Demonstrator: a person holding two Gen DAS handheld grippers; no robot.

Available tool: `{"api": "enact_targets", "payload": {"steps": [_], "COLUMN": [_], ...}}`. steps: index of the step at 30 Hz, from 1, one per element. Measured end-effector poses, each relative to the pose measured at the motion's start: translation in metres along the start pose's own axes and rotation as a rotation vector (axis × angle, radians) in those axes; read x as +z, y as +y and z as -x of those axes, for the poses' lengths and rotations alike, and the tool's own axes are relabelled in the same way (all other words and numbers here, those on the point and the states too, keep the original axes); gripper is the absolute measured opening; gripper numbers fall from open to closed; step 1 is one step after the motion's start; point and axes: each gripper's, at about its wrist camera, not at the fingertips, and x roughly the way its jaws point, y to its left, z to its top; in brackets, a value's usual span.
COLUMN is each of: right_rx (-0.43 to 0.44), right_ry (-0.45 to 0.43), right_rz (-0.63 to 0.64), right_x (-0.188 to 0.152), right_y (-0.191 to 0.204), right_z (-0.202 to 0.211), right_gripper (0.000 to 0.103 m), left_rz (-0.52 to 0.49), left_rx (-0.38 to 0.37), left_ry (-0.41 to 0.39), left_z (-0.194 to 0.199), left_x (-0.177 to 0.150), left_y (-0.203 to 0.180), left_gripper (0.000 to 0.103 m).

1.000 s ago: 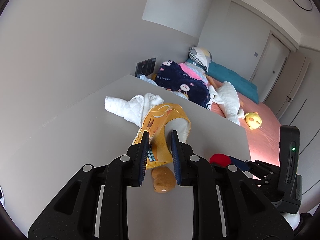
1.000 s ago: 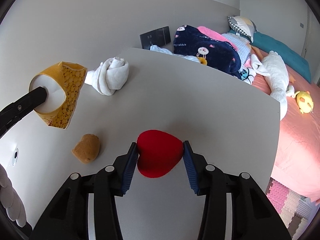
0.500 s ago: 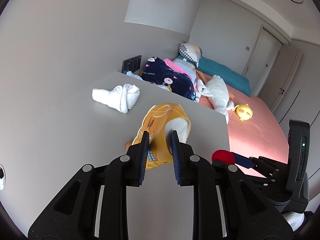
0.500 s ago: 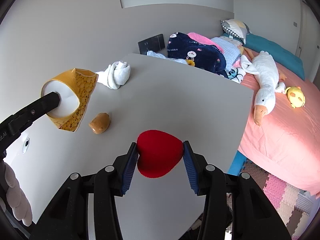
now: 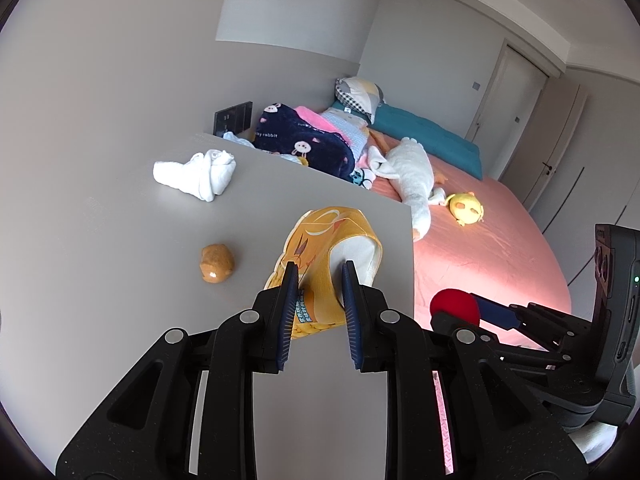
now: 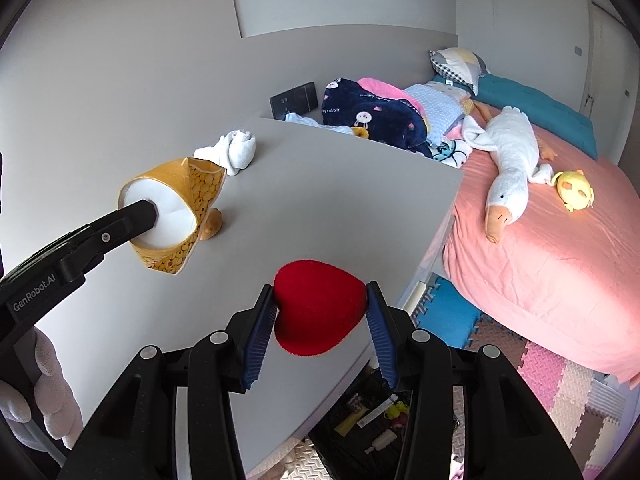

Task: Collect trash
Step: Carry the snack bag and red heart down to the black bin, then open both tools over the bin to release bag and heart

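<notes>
My left gripper [image 5: 318, 280] is shut on a crumpled yellow snack bag [image 5: 332, 240] with a white inside, held up over the grey table [image 5: 100, 240]. In the right wrist view the same bag [image 6: 200, 184] hangs at the left with one left finger [image 6: 132, 216] inside it. My right gripper [image 6: 320, 300] is shut on a red heart-shaped soft piece [image 6: 316, 312], above the table's near corner. A brown lump [image 5: 216, 263] lies on the table left of the bag. A rolled white cloth [image 5: 196, 174] lies farther back.
The table's right edge [image 6: 448, 216] drops to a bed with a pink sheet [image 6: 560, 260], a white plush goose [image 6: 508, 160] and piled blankets [image 6: 372, 116]. Foam floor mats [image 6: 552, 380] lie below. A dark container holding small items [image 6: 372, 412] sits under the table's corner.
Both grippers have drawn back from the wall with their loads. The brown lump has come out from behind the bag, the cloth looks farther off, and the floor now shows beneath the table's edge.
</notes>
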Motion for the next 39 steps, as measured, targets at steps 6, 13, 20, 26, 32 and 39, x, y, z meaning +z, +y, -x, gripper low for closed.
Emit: {"api": "enact_targets", "payload": {"steps": [6, 13, 20, 26, 32, 39], "right_rx": [-0.017, -0.046, -0.086, -0.121, -0.143, -0.166], "right_ry": [-0.020, -0.038, -0.043, -0.044, -0.048, -0.049], "right_rz": [-0.012, -0.044, -0.090, -0.131, -0.181, -0.267], "right_x": [-0.011, -0.022, -0.037, -0.048, -0.057, -0.070], "right_y": [-0.015, -0.040, -0.069, -0.093, -0.115, -0.149], "right_z": [0.022, 0.041, 0.056, 0.066, 0.074, 0.080], "right_gripper": [0.047, 0.047, 0.047, 0.047, 0.047, 0.047], "left_rz": [-0.035, -0.064, -0.098, -0.133, -0.165, -0.227], "left_rx": [-0.024, -0.061, -0.100, -0.132, -0.156, -0.179], "left_ry": [0.011, 0.028, 0.056, 0.082, 0.117, 0.187], "left_z": [0.001, -0.005, -0.015, -0.022, -0.032, -0.046], "left_x": [-0.008, -0.014, -0.023, -0.032, -0.041, -0.062], "left_y": [-0.025, -0.054, -0.084, -0.110, -0.130, -0.155], "left_gripper": [0.022, 0.022, 0.023, 0.023, 0.023, 0.023]}}
